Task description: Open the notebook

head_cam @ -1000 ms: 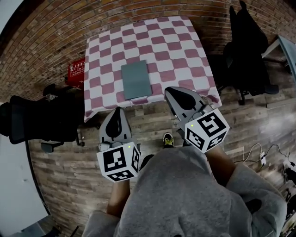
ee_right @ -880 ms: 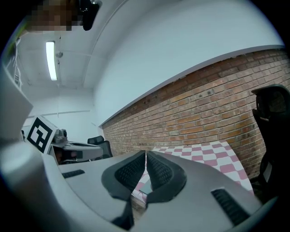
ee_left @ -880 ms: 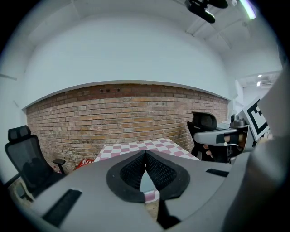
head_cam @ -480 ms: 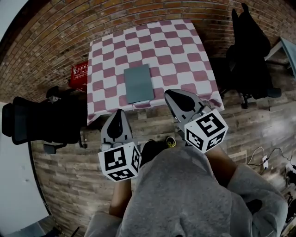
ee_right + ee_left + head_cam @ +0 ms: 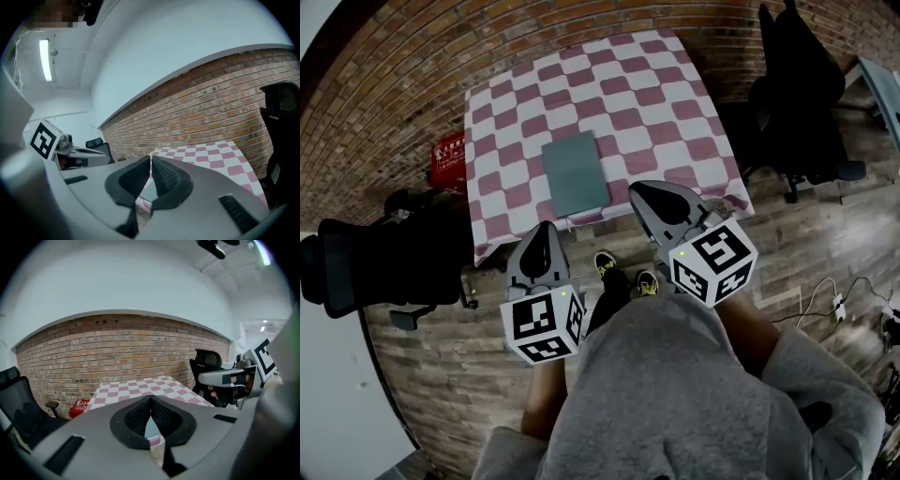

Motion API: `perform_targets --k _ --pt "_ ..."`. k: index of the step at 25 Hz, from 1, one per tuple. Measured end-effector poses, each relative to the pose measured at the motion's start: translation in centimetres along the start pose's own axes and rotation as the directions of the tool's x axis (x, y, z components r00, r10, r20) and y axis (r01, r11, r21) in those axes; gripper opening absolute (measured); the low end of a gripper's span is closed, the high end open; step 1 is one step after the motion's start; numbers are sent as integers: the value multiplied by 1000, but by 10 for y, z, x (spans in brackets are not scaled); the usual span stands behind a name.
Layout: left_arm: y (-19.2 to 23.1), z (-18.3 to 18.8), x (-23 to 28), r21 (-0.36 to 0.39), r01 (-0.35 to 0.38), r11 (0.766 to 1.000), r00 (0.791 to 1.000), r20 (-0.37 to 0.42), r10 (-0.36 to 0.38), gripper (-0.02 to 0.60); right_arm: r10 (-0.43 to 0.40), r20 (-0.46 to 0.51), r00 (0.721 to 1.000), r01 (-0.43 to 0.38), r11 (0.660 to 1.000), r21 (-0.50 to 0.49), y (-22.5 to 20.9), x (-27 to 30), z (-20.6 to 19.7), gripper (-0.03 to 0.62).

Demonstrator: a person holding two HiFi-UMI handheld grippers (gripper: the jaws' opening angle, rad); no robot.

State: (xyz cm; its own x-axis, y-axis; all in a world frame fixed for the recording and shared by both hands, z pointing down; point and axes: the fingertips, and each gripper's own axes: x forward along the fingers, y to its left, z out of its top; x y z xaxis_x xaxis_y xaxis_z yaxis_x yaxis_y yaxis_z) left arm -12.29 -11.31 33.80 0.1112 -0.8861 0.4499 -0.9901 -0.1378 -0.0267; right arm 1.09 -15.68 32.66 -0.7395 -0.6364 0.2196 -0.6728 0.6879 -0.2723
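Tabletop (image 5: 670, 112) bare beside notebook (image 5: 576, 172); left chair (image 5: 380, 262), right chair (image 5: 797, 103) flank.

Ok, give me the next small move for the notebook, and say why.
Probably move the right gripper forward to an edge of the notebook and open its jaws there. The notebook lies closed and flat on the table. The right gripper and the left gripper are both shut, empty and short of it.
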Motion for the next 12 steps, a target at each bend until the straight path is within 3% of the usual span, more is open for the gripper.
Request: perform_targets --k 12 --pt "19 -22 55 84 126 988 987 -112 -116 11 -83 -78 994 85 996 29 -16 44 -23 32"
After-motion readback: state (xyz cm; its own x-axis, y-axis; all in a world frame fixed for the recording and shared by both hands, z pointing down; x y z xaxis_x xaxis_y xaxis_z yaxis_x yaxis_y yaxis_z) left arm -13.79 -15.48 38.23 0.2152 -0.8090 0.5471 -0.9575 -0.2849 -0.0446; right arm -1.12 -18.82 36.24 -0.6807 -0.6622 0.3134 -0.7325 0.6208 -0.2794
